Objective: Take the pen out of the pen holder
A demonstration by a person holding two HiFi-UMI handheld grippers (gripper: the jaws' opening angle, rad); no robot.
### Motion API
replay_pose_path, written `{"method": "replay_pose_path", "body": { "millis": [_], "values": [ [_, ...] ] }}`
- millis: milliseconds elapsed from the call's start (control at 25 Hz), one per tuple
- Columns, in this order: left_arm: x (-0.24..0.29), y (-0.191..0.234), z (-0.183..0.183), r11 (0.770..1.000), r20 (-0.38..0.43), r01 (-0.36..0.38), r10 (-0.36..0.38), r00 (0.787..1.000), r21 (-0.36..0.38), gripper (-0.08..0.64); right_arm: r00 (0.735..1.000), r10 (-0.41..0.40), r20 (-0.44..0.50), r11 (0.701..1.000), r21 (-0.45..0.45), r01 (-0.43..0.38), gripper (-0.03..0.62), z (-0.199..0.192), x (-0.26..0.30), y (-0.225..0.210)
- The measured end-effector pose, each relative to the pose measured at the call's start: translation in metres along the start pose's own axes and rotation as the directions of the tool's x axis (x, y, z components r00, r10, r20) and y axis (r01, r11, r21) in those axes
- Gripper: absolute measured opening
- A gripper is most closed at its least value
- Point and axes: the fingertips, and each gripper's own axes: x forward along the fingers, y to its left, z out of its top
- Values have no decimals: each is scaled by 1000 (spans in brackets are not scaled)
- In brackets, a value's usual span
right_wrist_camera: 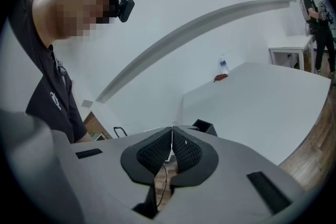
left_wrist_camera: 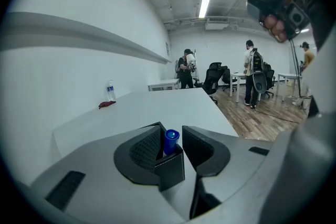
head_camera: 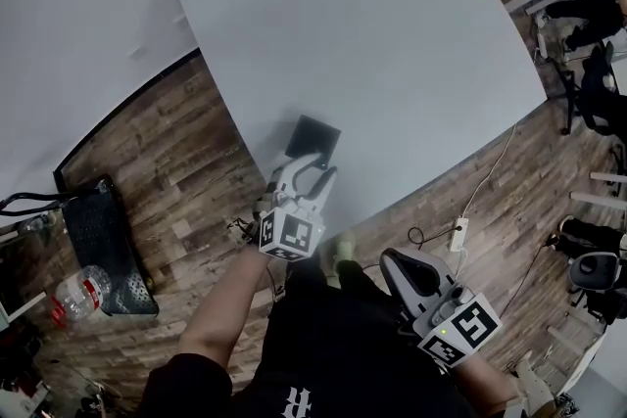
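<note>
A small black square pen holder [head_camera: 313, 140] stands near the front edge of the white table [head_camera: 392, 64]. My left gripper [head_camera: 313, 167] reaches over that edge right at the holder. In the left gripper view the holder [left_wrist_camera: 170, 169] sits between the jaws with the blue pen [left_wrist_camera: 171, 140] sticking up out of it. The left gripper [left_wrist_camera: 172, 132] is open, its pads apart on either side of the pen without pressing it. My right gripper [head_camera: 394, 259] hangs lower, off the table over the floor. Its jaws [right_wrist_camera: 171, 132] are shut with nothing in them, and the holder [right_wrist_camera: 203, 126] lies beyond them.
A water bottle [left_wrist_camera: 110, 91] and a red cloth [left_wrist_camera: 106, 104] lie at the table's far end. On the wood floor to the left are a black bag [head_camera: 103, 245] and a plastic bottle [head_camera: 78, 291]. A power strip [head_camera: 458, 233] with cable lies to the right. People and office chairs [left_wrist_camera: 218, 75] are farther back.
</note>
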Motion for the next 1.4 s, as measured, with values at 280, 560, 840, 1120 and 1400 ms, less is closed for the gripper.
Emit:
{"method": "replay_pose_path", "body": {
  "millis": [280,560,840,1120,1400],
  "values": [
    [1,-1,1,1000,-2,-14,14,1000,26,81,1000,-5,12,1000,-3,5,14,2,-2,-3],
    [-5,0,10,999,10,-22,22,1000,26,81,1000,6,29,1000,-19,-6,14,6,-6,-1],
    [-23,-4,35,998,32,-52,50,998,46,81,997,44,61,998,-53,-41,14,10,-18,2],
    [-57,-12,76,994,79,-85,79,994,67,81,989,110,95,990,-98,-100,14,16,-29,10],
    [-92,-31,119,991,118,-111,101,988,80,81,978,167,125,977,-155,-147,14,27,-39,14]
  ]
}}
